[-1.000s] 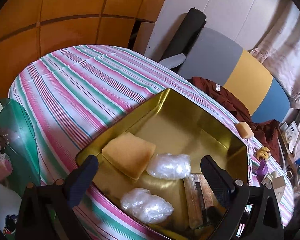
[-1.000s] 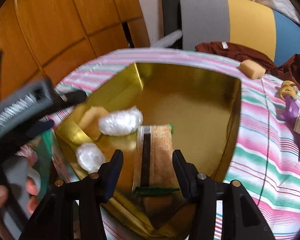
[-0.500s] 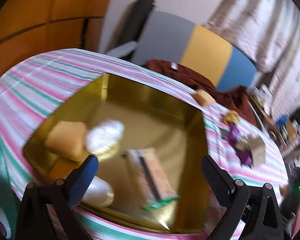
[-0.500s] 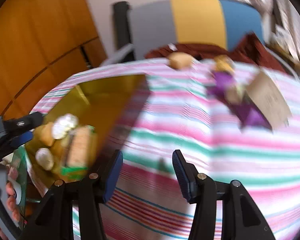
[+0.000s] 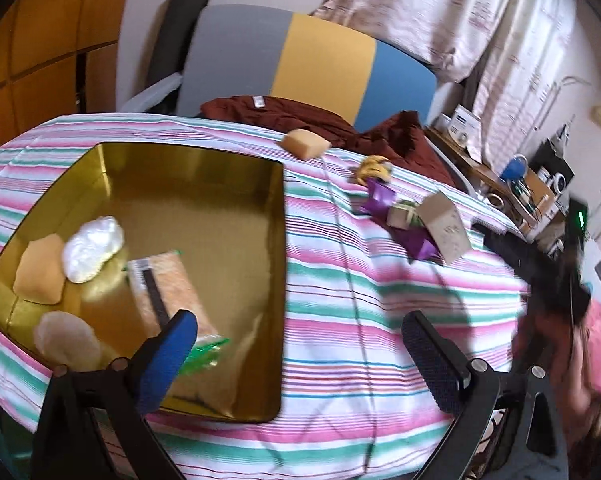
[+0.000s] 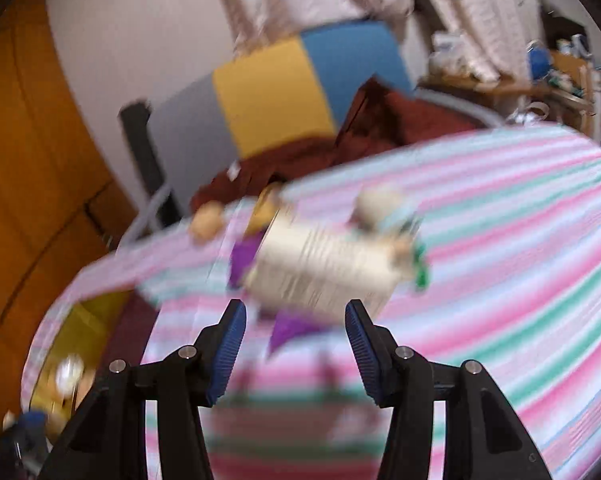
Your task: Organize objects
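gold tin (image 5: 188,168) shifted left, beige box (image 6: 324,268) blurred

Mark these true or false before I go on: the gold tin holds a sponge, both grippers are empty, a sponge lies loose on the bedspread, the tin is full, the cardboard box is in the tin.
1. The gold tin holds a sponge. True.
2. Both the left gripper and the right gripper are empty. True.
3. A second sponge lies loose on the striped bedspread. True.
4. The tin is full. False: much of its floor is bare.
5. The cardboard box is in the tin. False: it lies on the bedspread.
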`<move>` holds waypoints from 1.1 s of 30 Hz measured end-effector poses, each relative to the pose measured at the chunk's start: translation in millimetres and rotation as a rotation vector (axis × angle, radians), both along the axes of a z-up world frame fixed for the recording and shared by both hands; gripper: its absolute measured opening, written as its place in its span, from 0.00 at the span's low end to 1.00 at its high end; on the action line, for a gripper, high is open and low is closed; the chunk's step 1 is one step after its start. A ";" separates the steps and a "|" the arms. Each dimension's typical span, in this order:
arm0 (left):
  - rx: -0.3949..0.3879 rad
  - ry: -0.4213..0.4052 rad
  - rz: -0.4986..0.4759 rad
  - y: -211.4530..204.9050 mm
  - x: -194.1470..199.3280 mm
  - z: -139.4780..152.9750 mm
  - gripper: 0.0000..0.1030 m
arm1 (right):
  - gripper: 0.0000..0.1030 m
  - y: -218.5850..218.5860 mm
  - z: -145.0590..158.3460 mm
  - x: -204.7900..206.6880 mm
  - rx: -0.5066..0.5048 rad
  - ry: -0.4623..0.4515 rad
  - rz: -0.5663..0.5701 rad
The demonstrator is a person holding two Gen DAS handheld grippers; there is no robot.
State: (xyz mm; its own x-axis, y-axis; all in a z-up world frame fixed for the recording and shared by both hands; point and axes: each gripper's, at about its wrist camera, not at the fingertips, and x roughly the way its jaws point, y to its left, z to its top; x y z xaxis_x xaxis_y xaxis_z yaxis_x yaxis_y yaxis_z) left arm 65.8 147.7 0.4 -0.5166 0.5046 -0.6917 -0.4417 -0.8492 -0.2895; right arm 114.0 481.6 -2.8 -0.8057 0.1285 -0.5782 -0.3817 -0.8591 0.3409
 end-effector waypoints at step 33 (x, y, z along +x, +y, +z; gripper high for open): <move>-0.019 -0.077 0.046 19.9 17.3 -14.2 1.00 | 0.54 -37.6 -69.8 14.0 -0.268 -0.049 0.303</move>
